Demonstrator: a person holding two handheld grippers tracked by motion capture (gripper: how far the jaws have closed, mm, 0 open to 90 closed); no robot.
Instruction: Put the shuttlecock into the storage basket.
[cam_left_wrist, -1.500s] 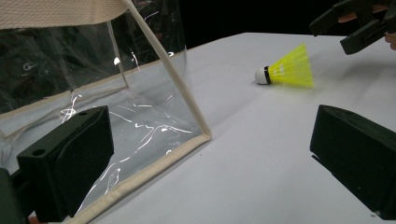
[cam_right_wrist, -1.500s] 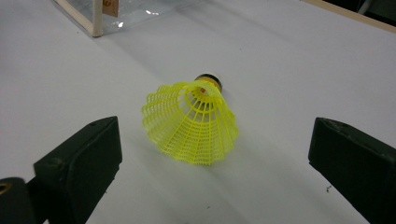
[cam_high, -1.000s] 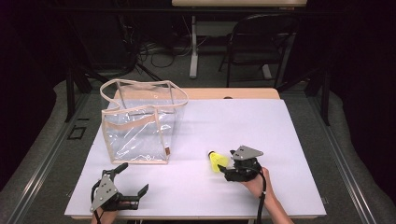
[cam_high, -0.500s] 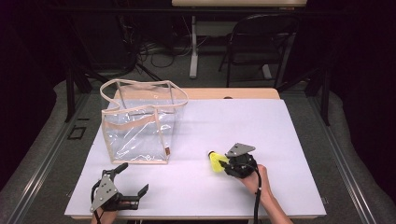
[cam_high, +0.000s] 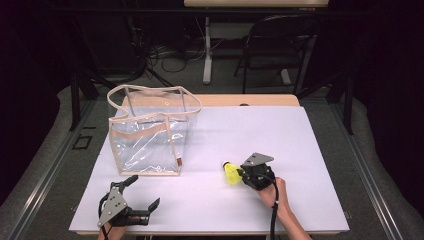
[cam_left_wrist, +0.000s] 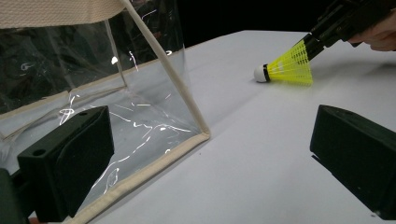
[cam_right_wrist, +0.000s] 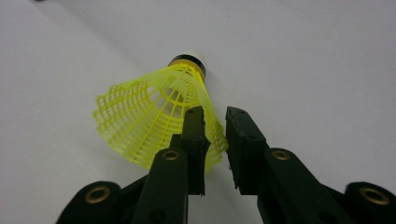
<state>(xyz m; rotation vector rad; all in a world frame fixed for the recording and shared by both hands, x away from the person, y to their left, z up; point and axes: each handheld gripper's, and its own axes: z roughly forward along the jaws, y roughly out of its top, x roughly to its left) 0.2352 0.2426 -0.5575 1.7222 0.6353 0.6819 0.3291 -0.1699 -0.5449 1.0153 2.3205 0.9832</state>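
Left gripper (cam_high: 142, 200): low at the near left edge of the table (cam_high: 310, 150), jaws spread wide, nothing between them. In the left gripper view the clear bag (cam_left_wrist: 93, 107) sits just ahead and to its left, corner seam close to the left jaw; not touching as far as I can tell. Bag upright, mouth open, beige trim and handles, looks empty.

Shuttlecock (cam_high: 231, 173): yellow mesh skirt, white cork tip, on the table well off to the left gripper's right, just ahead of the right gripper. Cork points away from that gripper, toward the bag.

Right gripper (cam_high: 242, 174): jaws nearly together, with a narrow gap. In the right gripper view the skirt's rim (cam_right_wrist: 154, 123) passes between the jaws, left jaw inside the cone, right jaw outside. Rim looks pinched or very nearly so; grip not firmly closed.

Judgement: early stage. The grasp is being made; the shuttlecock is not yet lifted. Left to do, likely: close fully, lift, carry to the bag, drop in.
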